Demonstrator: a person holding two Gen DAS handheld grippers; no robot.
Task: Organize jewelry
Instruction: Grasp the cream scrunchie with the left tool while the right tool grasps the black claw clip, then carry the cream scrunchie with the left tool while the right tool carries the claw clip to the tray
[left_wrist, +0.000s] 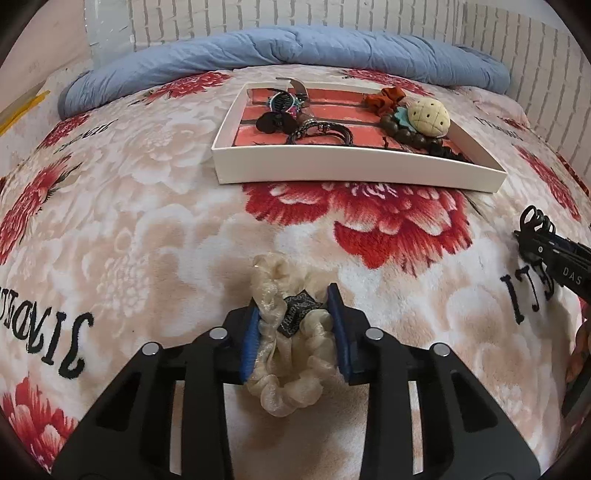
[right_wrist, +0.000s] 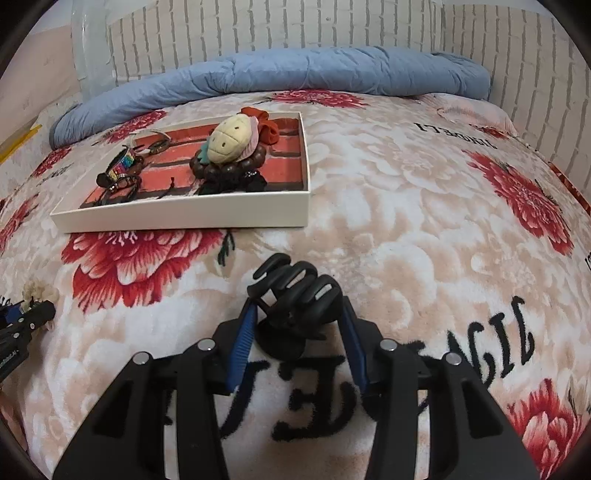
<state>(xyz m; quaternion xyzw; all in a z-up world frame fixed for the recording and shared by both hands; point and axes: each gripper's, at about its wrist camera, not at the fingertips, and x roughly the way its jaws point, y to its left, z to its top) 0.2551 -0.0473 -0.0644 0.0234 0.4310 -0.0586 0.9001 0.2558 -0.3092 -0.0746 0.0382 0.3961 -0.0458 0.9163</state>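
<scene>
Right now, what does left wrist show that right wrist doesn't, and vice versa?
Left wrist only: the whole cream scrunchie squeezed between the left tongs, plus the tray's right-hand wall side.

Right wrist only: the black claw clip close up between the right tongs, pads at its sides, and the blanket lettering under it.

Both: the white tray of hair accessories, the beige plush piece in it, the blue quilt, the floral blanket, and a glimpse of the other tongs at the frame edge.
</scene>
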